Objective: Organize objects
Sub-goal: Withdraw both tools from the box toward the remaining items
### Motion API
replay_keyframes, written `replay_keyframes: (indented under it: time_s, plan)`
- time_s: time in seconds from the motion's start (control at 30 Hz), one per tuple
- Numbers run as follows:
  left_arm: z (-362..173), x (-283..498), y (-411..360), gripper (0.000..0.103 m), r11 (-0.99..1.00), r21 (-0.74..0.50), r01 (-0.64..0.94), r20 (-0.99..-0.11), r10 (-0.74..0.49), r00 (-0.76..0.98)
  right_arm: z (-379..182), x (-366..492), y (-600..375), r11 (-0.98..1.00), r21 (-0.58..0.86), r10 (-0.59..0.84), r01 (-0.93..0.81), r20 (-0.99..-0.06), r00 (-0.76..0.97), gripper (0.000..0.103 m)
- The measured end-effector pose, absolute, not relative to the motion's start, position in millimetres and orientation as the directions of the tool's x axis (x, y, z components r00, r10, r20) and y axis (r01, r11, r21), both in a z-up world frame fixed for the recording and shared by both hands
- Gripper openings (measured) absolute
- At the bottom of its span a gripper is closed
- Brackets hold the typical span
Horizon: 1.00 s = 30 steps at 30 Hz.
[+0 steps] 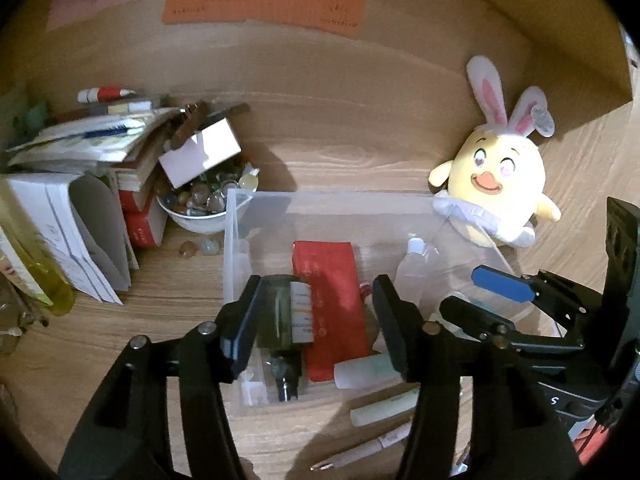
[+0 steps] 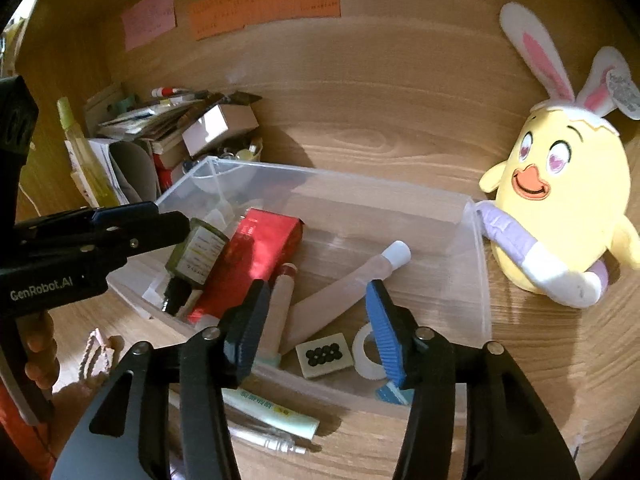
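Observation:
A clear plastic bin [image 1: 320, 200] [image 2: 478, 280] stands on the wooden desk. In it lie a dark green bottle [image 1: 286, 320] [image 2: 196, 256], a red pouch [image 1: 332, 304] [image 2: 252, 256], pale tubes [image 2: 344, 292], a tape roll [image 2: 366, 350] and a small dotted card [image 2: 324, 354]. My left gripper [image 1: 316, 320] is open over the bin's left part, its jaws either side of the green bottle and red pouch, holding nothing. My right gripper [image 2: 316, 324] is open over the bin's front, above the tubes, and empty.
A yellow chick plush [image 1: 496, 184] [image 2: 560, 208] with rabbit ears leans at the bin's right end. A pile of books and papers [image 1: 80, 184] and a bowl of stones [image 1: 200, 204] stand left. A pale tube [image 2: 272, 412] and pens [image 1: 360, 452] lie before the bin.

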<state>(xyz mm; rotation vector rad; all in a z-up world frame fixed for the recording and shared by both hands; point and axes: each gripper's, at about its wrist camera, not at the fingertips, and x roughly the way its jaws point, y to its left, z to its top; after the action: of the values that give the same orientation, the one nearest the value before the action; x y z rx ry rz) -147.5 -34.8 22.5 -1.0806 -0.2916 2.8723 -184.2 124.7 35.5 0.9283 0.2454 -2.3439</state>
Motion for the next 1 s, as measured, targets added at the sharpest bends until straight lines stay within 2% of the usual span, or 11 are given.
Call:
replay_keyframes:
  time_s: [0.1,0.23,0.3,0.37,0.73,1.0]
  plan:
    - [30,-138,-36,0.062,-0.981,-0.192,0.007,-0.633,0.118,-0.765,43,-175,130,-0.806,0.034,-0.464,0.590,-0.655,-0.596,0.057]
    - [39,-123,-35,0.065,-0.985,-0.171,-0.001,-0.618,0.108,-0.778,50,-162,139,-0.807,0.023,-0.465,0.591,-0.641,-0.611,0.058]
    - [42,-116,-36,0.073,-0.986,-0.165,0.000,-0.611,0.103,-0.785,53,-157,145,-0.810,0.022,-0.466,0.587,-0.633,-0.619,0.065]
    - [45,-107,-36,0.074,-0.988,-0.156,0.002,-0.601,0.093,-0.794,54,-151,151,-0.813,0.024,-0.467,0.582,-0.623,-0.627,0.068]
    - [30,-67,-43,0.074,-0.994,-0.108,0.024,-0.640,0.051,-0.767,43,-120,172,-0.808,0.037,-0.469,0.588,-0.645,-0.604,0.068]
    - [1,-39,-47,0.072,-0.992,-0.121,0.046,-0.695,0.051,-0.717,11,-100,181,-0.804,0.072,-0.458,0.591,-0.709,-0.537,0.068]
